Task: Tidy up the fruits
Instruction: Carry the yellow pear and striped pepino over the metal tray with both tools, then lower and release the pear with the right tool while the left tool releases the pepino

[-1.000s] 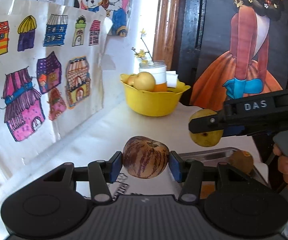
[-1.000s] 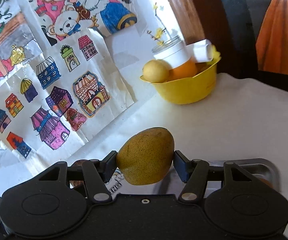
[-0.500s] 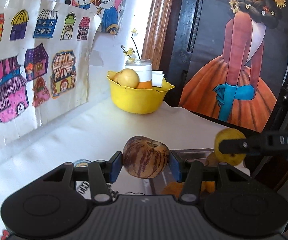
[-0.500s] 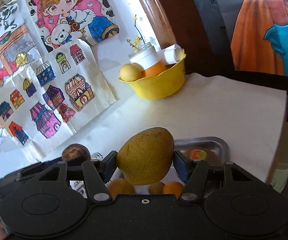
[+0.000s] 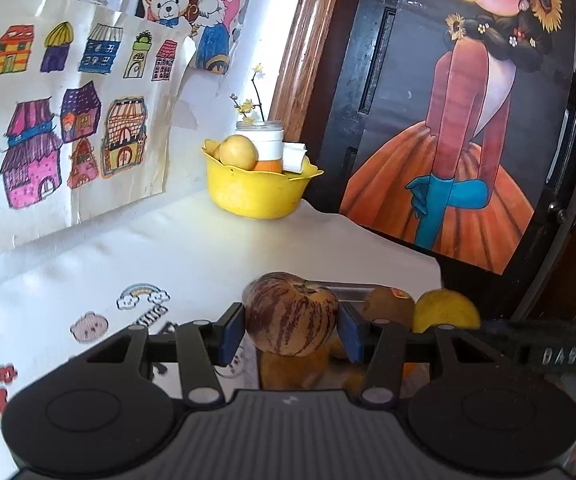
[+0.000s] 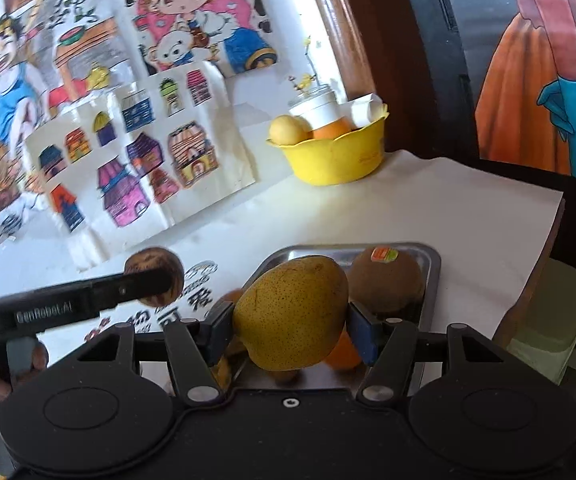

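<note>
My left gripper (image 5: 291, 332) is shut on a round purple-striped fruit (image 5: 291, 314), just above the near left end of a metal tray (image 5: 349, 286). My right gripper (image 6: 291, 324) is shut on a speckled yellow pear (image 6: 291, 312) and hangs over the tray (image 6: 431, 264). In the tray lie a brown kiwi with a sticker (image 6: 387, 280) and orange fruits (image 6: 343, 350), partly hidden by the pear. The right wrist view shows the left gripper (image 6: 156, 278) and its striped fruit (image 6: 148, 260) to the left of the tray. The pear (image 5: 445, 308) shows beside the kiwi (image 5: 387, 306) in the left wrist view.
A yellow bowl (image 5: 256, 192) with a yellow fruit, an orange and a white jar stands at the back by the wall. Children's drawings (image 6: 140, 160) lean along the left. The white tablecloth's right edge (image 6: 551, 216) drops off beside the tray. A dark painted panel (image 5: 467, 140) stands behind.
Both grippers have drawn back from the yellow bowl, each still gripping its fruit. The tray and its fruits have come into view beneath them. The right gripper has sunk lower in the left view.
</note>
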